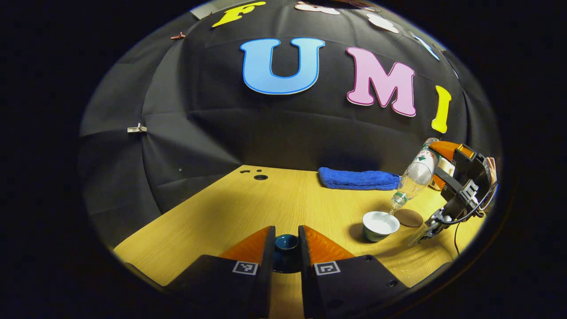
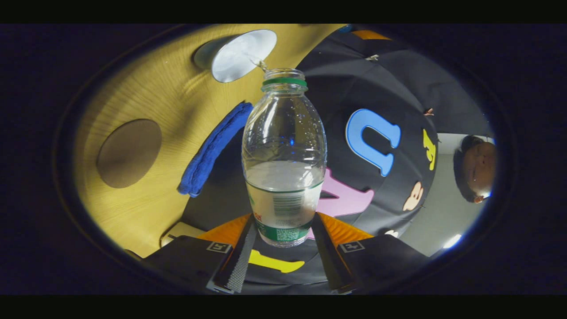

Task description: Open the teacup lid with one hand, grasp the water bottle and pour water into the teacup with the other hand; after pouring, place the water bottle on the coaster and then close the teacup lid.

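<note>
My left gripper (image 1: 286, 235) is shut on the dark teal teacup lid (image 1: 286, 243) and holds it low over the table's near edge. The white-lined teacup (image 1: 380, 225) stands uncovered to its right. My right gripper (image 2: 284, 221) is shut on the lower body of the clear water bottle (image 2: 283, 168). The bottle (image 1: 414, 177) is tilted mouth-down over the teacup (image 2: 241, 55), and a thin stream of water (image 2: 259, 64) runs from its mouth into the cup. The bottle is about half full. The round brown coaster (image 1: 408, 217) lies bare just behind the cup.
A folded blue towel (image 1: 359, 179) lies at the back of the wooden table (image 1: 248, 208), against the black cloth wall. Small dark holes (image 1: 260, 177) mark the table's far left corner. A person's head (image 2: 478, 168) shows at the right of the right gripper view.
</note>
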A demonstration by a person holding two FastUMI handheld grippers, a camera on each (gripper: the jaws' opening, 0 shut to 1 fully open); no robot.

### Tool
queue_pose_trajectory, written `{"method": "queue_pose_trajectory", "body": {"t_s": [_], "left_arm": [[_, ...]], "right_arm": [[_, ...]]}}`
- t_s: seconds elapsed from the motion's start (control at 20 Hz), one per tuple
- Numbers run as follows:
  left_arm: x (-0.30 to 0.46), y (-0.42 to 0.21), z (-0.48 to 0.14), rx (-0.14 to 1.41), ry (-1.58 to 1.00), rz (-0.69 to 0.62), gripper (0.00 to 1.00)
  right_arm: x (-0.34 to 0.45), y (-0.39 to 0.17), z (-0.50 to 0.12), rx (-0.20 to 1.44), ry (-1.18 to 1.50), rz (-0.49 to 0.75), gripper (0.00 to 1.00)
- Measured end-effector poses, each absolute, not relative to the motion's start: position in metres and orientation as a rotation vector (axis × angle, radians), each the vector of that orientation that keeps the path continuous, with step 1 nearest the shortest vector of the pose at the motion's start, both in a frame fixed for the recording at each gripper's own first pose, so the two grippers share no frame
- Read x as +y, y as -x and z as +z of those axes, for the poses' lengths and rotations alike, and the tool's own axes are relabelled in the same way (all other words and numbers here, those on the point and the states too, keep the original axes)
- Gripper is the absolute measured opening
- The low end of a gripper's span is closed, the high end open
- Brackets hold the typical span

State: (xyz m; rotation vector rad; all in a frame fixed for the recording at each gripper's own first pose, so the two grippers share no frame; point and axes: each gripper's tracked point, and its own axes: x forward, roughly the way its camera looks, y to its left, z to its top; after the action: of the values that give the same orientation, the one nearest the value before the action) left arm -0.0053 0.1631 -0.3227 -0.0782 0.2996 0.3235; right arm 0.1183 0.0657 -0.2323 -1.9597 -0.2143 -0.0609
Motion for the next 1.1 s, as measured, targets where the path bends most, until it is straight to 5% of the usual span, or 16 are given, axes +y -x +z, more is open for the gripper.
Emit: {"method": "queue_pose_trajectory", "body": {"t_s": [0.25, 0.7, 1.1], "left_arm": [[0.163, 0.006, -0.321, 0.291, 0.081, 0.321, 0.32], [0.162, 0.006, -0.318, 0.286, 0.073, 0.321, 0.32], [0.150, 0.002, -0.318, 0.293, 0.077, 0.312, 0.32]], "right_arm": [[0.081, -0.113, -0.207, -0.346, 1.978, -0.085, 0.73], [0.072, -0.118, -0.207, -0.317, 1.961, -0.091, 0.72], [0.057, -0.103, -0.329, 0.183, 1.285, 0.207, 0.73]]}}
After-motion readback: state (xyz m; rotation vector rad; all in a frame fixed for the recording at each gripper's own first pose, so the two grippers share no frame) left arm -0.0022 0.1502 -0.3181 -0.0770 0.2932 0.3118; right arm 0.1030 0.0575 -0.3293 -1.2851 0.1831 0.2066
